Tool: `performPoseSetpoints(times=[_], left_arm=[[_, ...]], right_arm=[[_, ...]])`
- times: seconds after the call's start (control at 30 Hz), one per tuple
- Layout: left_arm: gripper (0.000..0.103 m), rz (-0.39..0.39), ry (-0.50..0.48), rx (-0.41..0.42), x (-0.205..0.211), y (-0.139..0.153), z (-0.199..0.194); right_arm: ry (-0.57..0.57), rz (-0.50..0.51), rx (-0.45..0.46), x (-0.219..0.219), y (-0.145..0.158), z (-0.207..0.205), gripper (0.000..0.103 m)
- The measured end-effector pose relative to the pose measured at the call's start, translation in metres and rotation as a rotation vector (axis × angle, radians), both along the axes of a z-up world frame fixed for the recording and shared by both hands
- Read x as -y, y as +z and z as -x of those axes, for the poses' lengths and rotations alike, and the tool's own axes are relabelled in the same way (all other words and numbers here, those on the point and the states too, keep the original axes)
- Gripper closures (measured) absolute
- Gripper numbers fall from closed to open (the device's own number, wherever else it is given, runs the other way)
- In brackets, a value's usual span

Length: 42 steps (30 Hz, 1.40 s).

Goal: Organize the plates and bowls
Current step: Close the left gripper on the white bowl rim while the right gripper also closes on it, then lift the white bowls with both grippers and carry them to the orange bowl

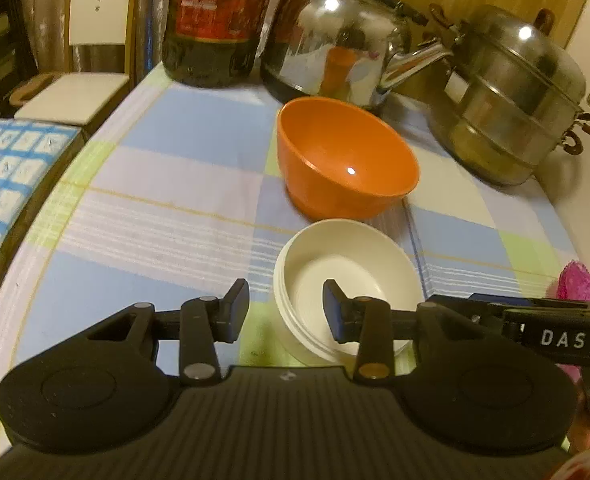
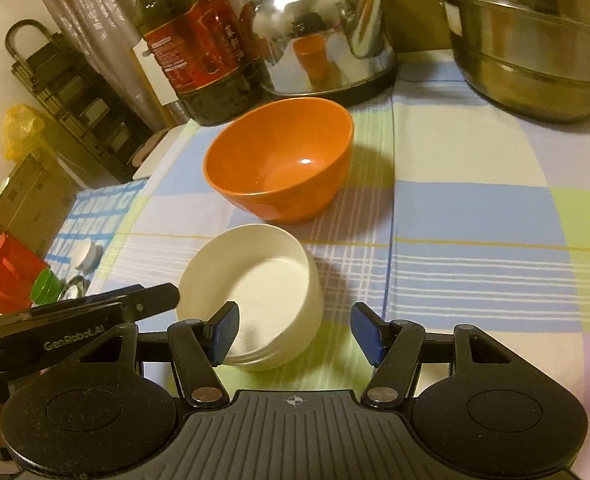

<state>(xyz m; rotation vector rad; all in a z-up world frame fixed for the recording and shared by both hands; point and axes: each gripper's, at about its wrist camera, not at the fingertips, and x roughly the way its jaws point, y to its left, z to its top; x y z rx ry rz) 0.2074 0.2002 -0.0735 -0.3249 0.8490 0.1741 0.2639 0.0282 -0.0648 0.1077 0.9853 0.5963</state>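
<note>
A white bowl stands on the checked tablecloth, with an orange bowl just behind it. My left gripper is open; its jaws straddle the white bowl's left rim, one finger outside, one inside. In the right wrist view, my right gripper is open and straddles the right wall of the white bowl, left finger inside, right finger outside. The orange bowl is beyond it. Neither gripper is closed on the bowl.
At the back stand a dark oil bottle, a steel kettle and a steel steamer pot. A chair and a blue-patterned surface lie left of the table. A pink object lies at the right.
</note>
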Motion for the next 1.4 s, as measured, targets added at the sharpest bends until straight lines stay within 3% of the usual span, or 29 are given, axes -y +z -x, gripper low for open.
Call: performPoseSetpoints(times=[0.07,0.3,0.53,1.0,1.4], left_arm=[[0.067,-0.002,-0.01,0.003,0.0,-0.001,-0.003],[0.067,0.015,-0.025,-0.009,-0.007,-0.007,-0.014],[0.068,0.043,-0.038,-0.039,-0.009,-0.018,-0.02],[0.082,0.048,-0.041,-0.067,-0.007,-0.029,-0.03],[0.088,0.039,-0.032,-0.078,-0.005,-0.031,-0.03]], right_arm=[[0.001,0.002,0.002,-0.001,-0.002,-0.002,0.041],[-0.004,0.008,-0.008,-0.008,-0.009,-0.012,0.056],[0.02,0.033,-0.018,-0.019,-0.017,-0.017,0.063],[0.009,0.051,-0.04,-0.02,-0.026,-0.024,0.079],[0.004,0.035,-0.069,-0.022,-0.031,-0.029,0.086]])
